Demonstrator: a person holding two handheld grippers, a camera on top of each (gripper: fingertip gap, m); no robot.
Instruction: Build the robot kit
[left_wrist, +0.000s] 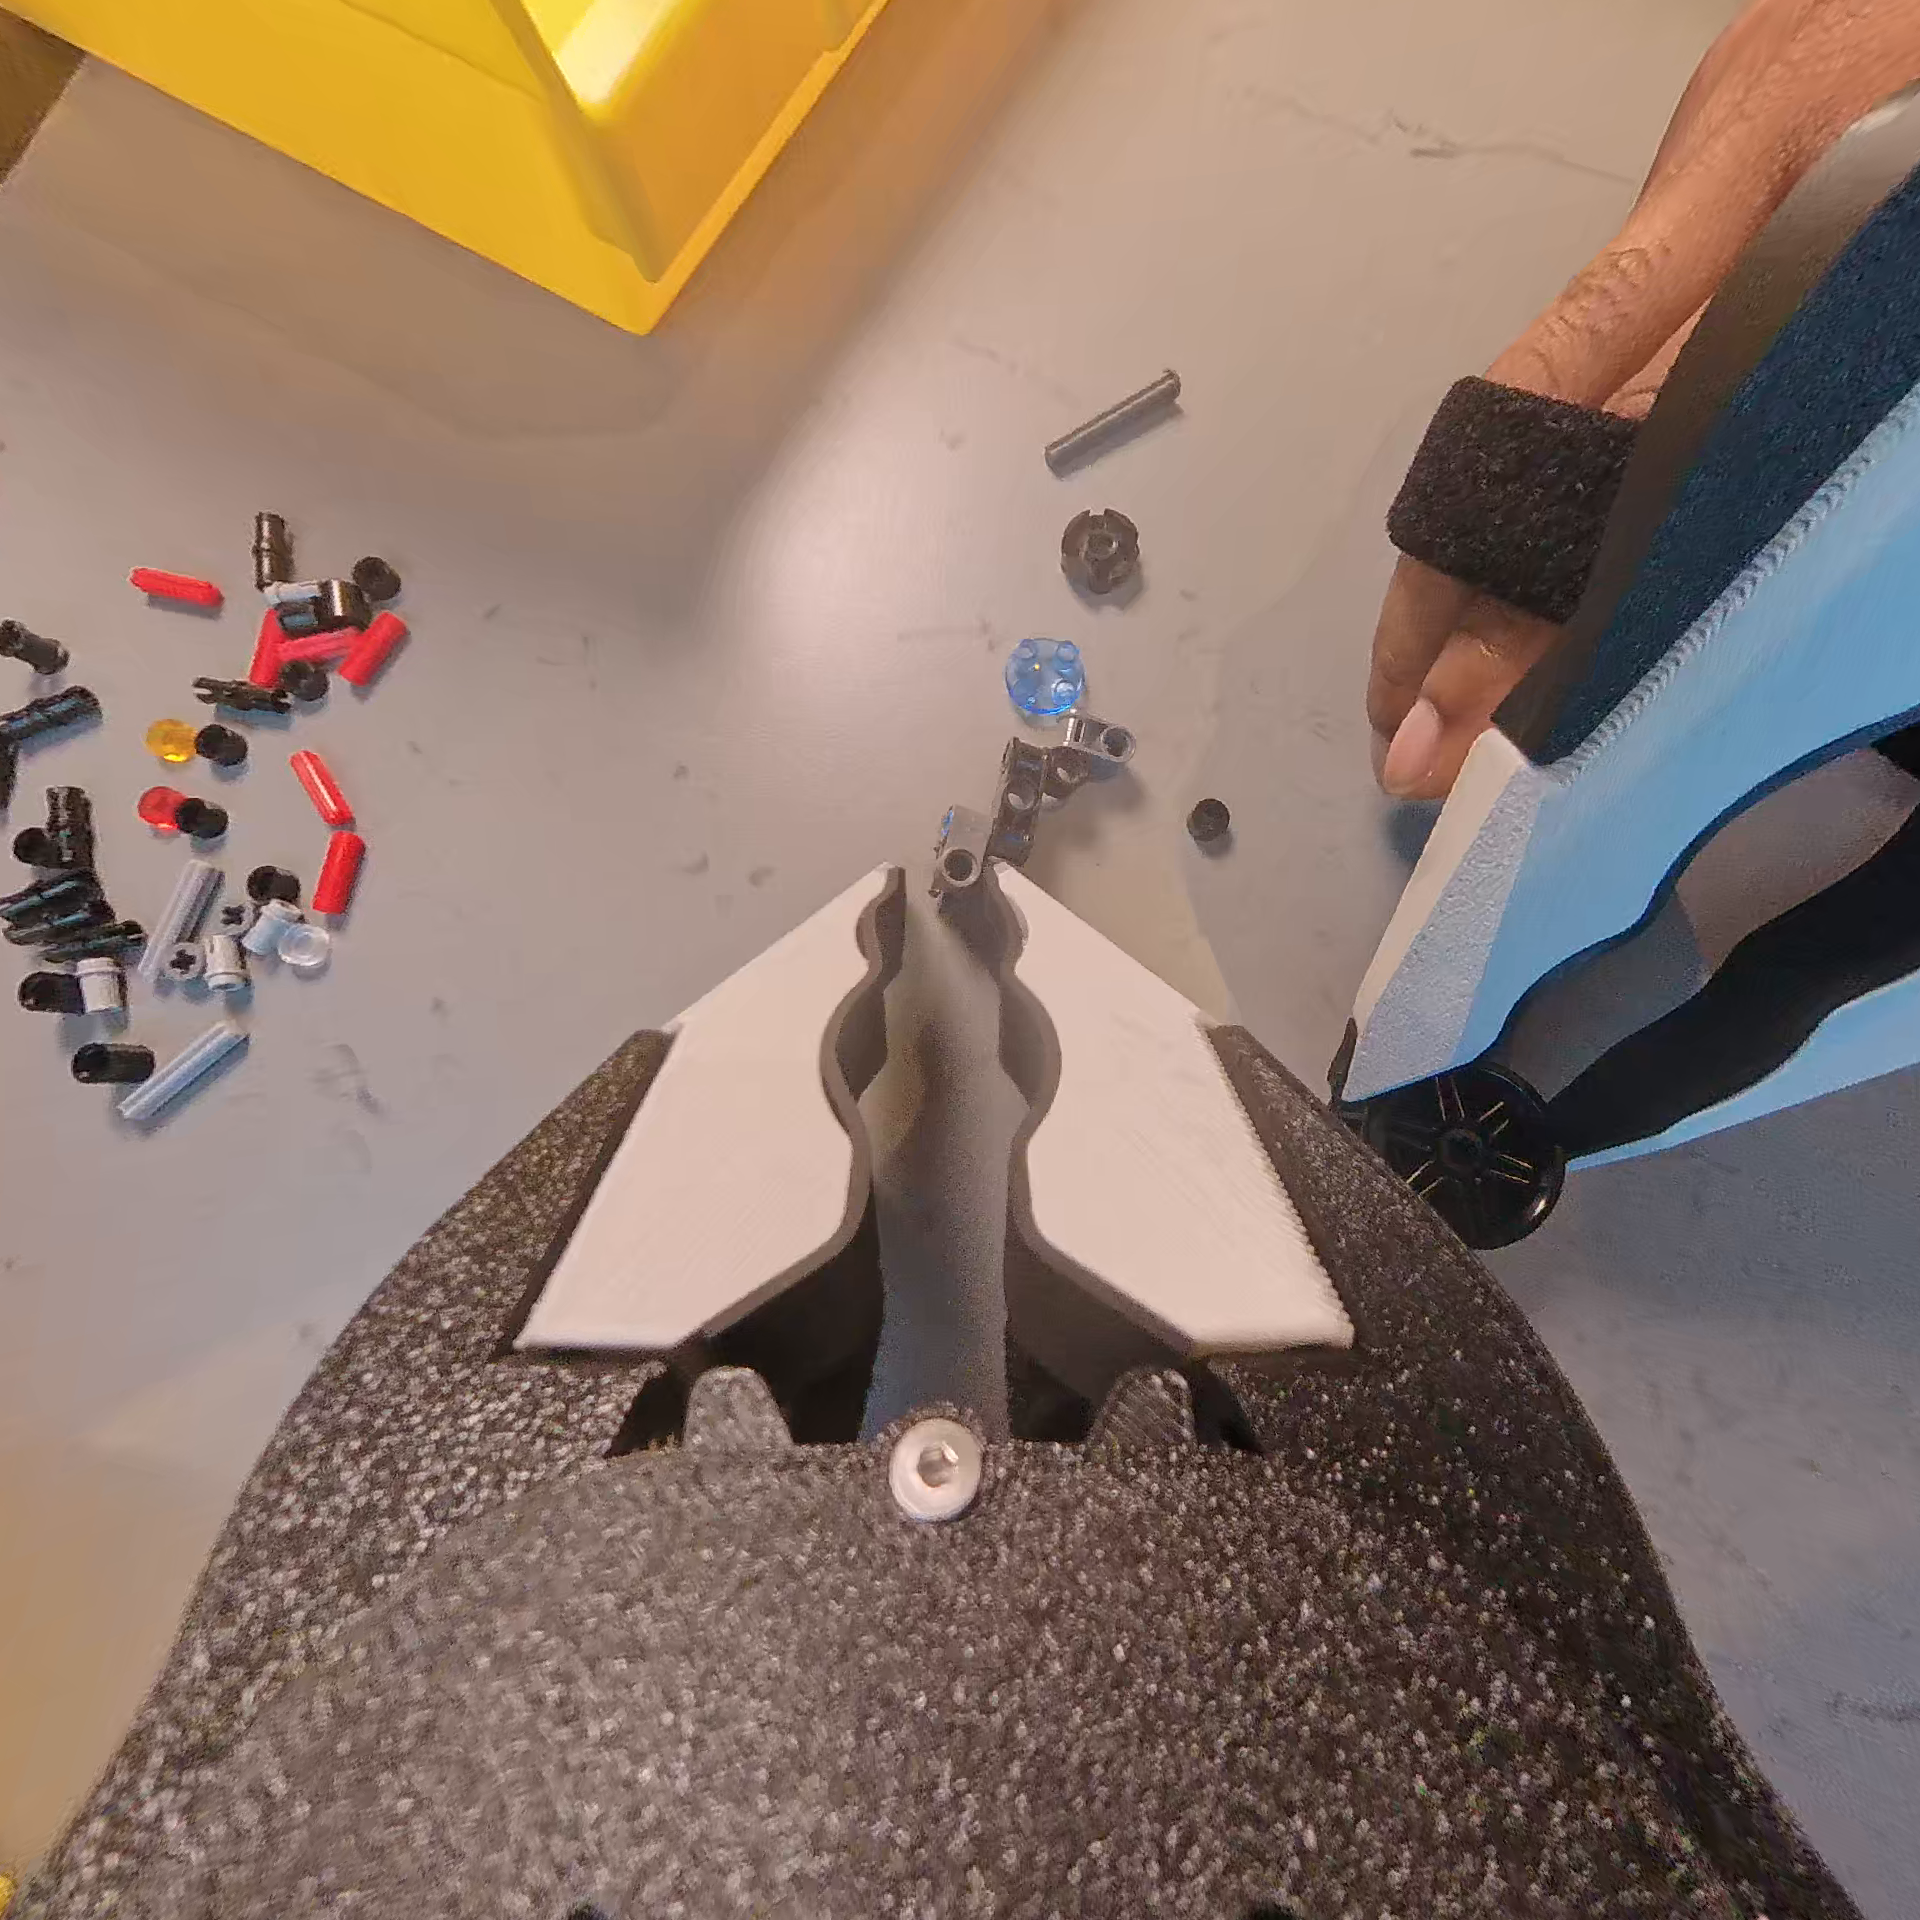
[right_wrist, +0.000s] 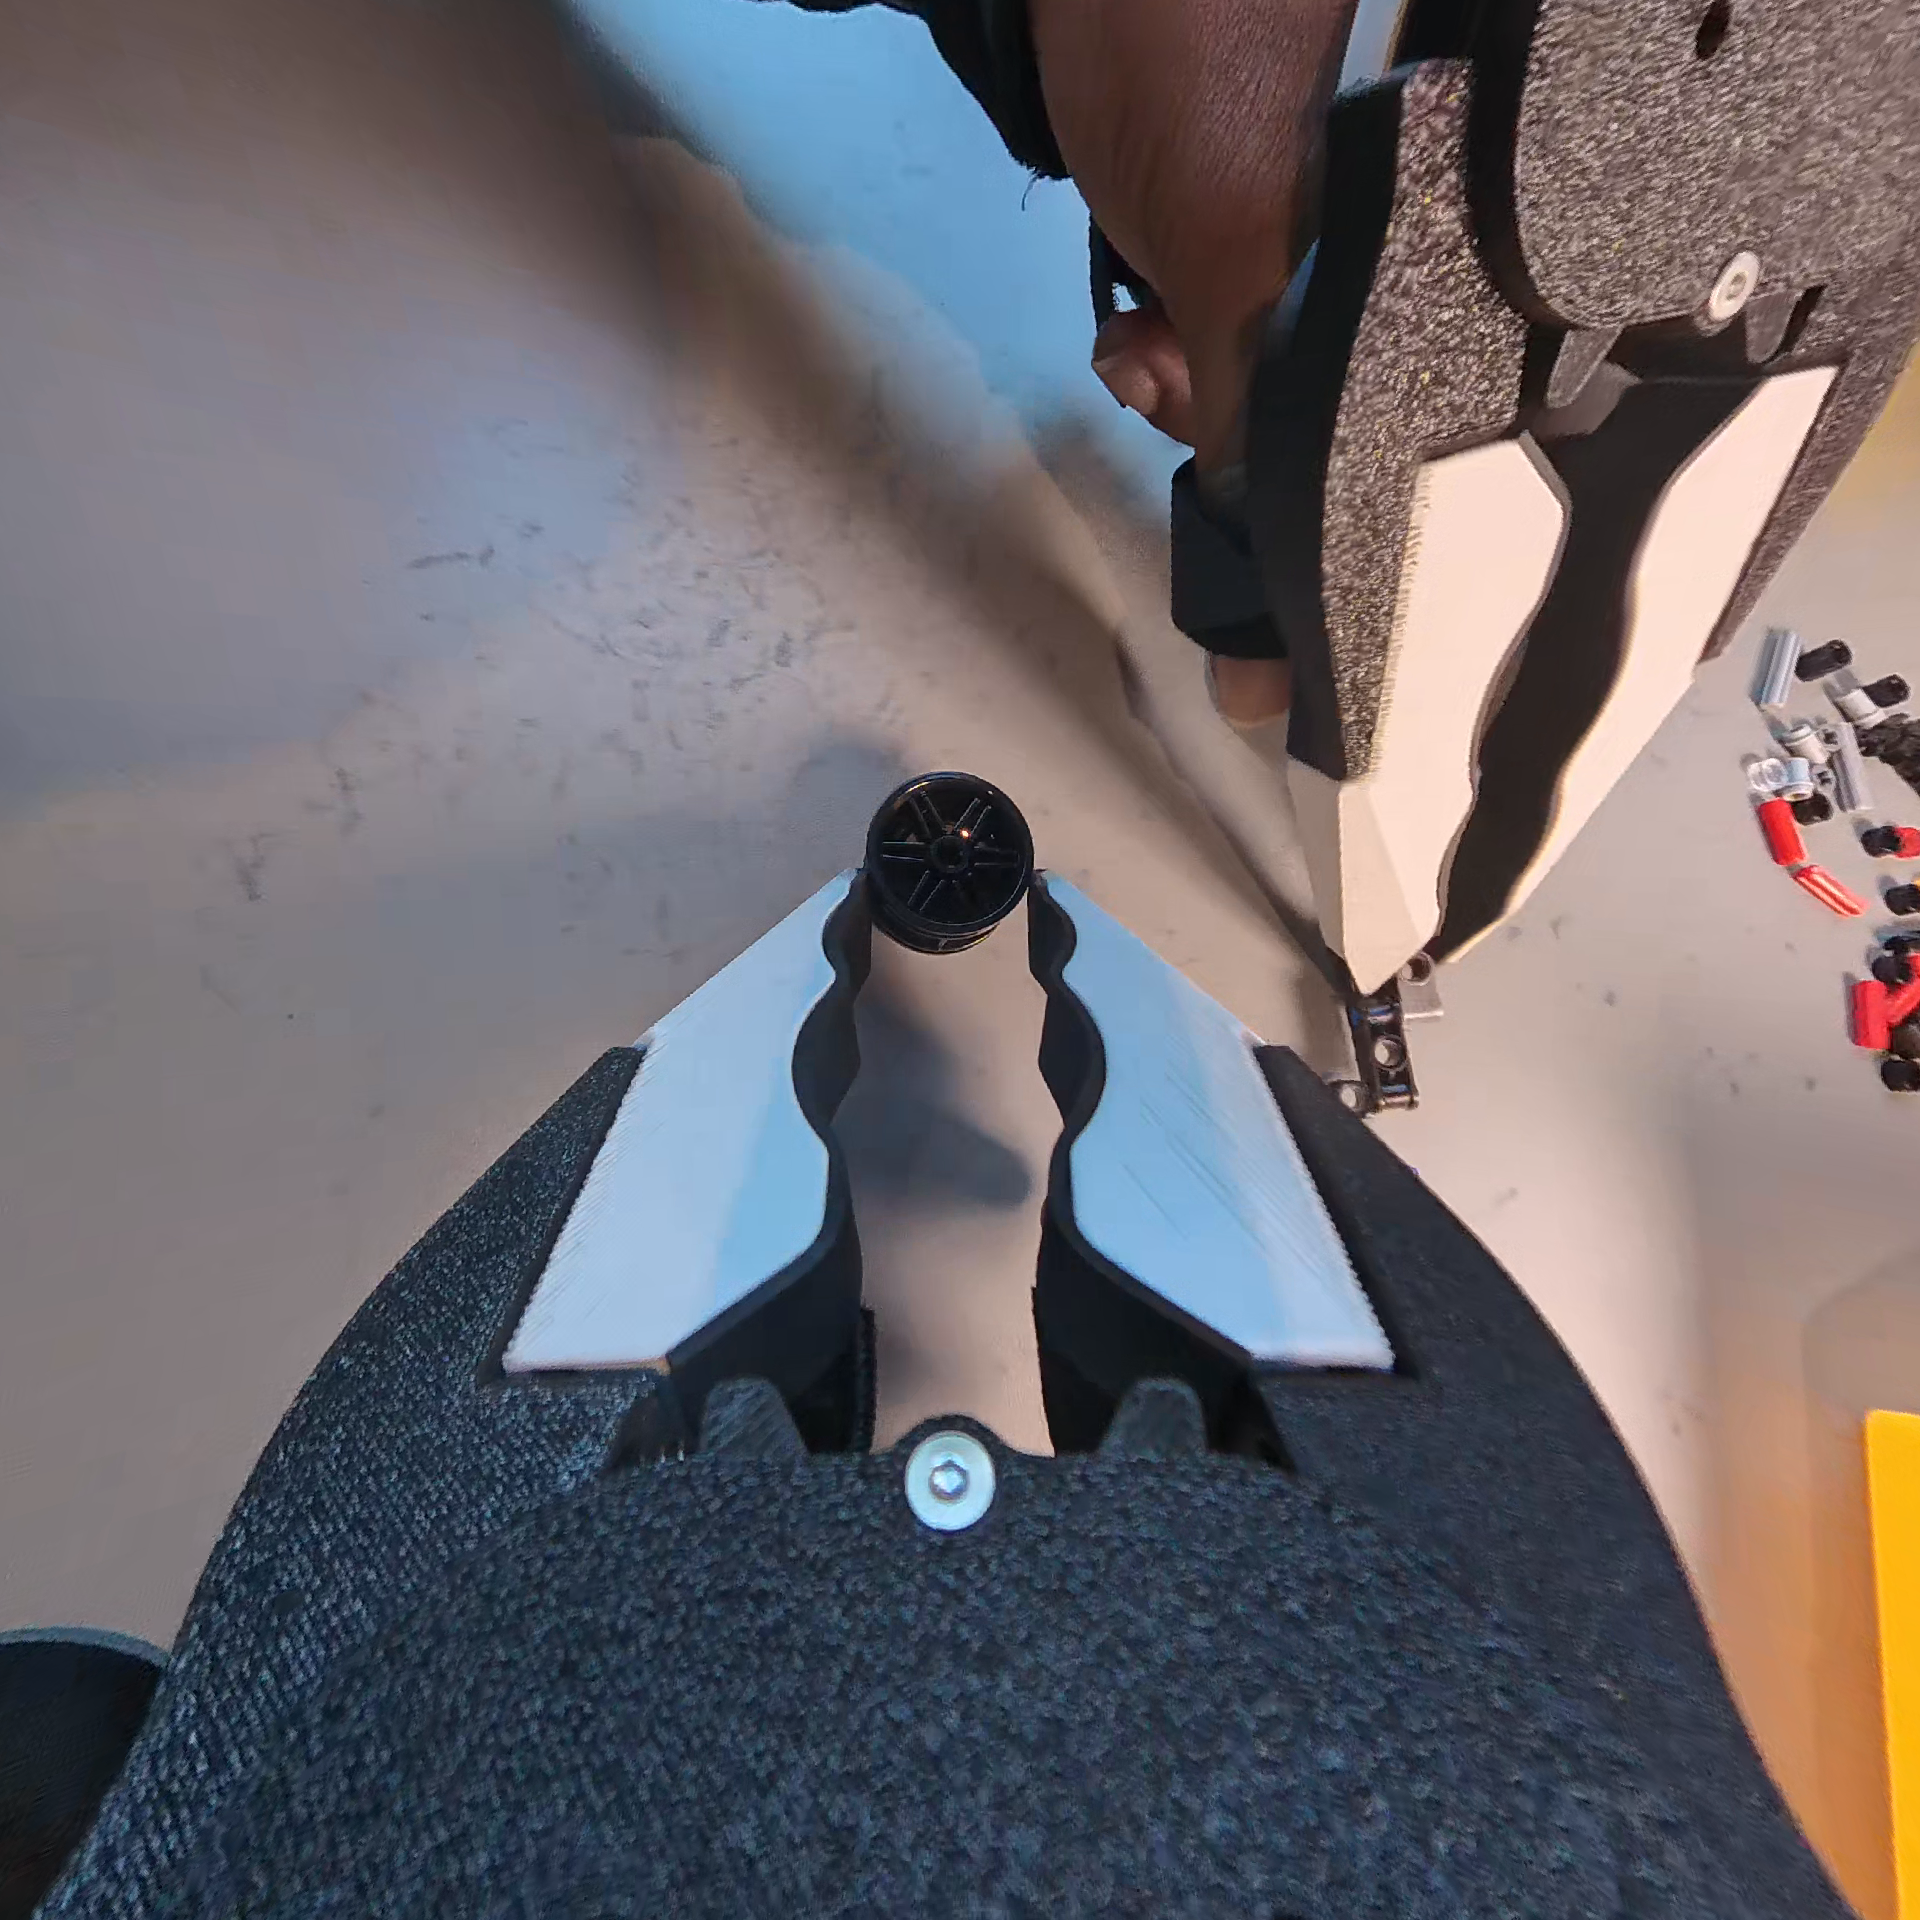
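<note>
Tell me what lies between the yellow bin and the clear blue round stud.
In the left wrist view, only bare grey table lies between the yellow bin and the clear blue round stud. The black rod and black round piece sit just right of that stretch.

Likely a lab or workshop bench: scuffed grey tabletop (left_wrist: 727, 520), yellow plastic parts bin (left_wrist: 499, 125), loose small building-toy pieces (left_wrist: 187, 810) scattered about.
</note>
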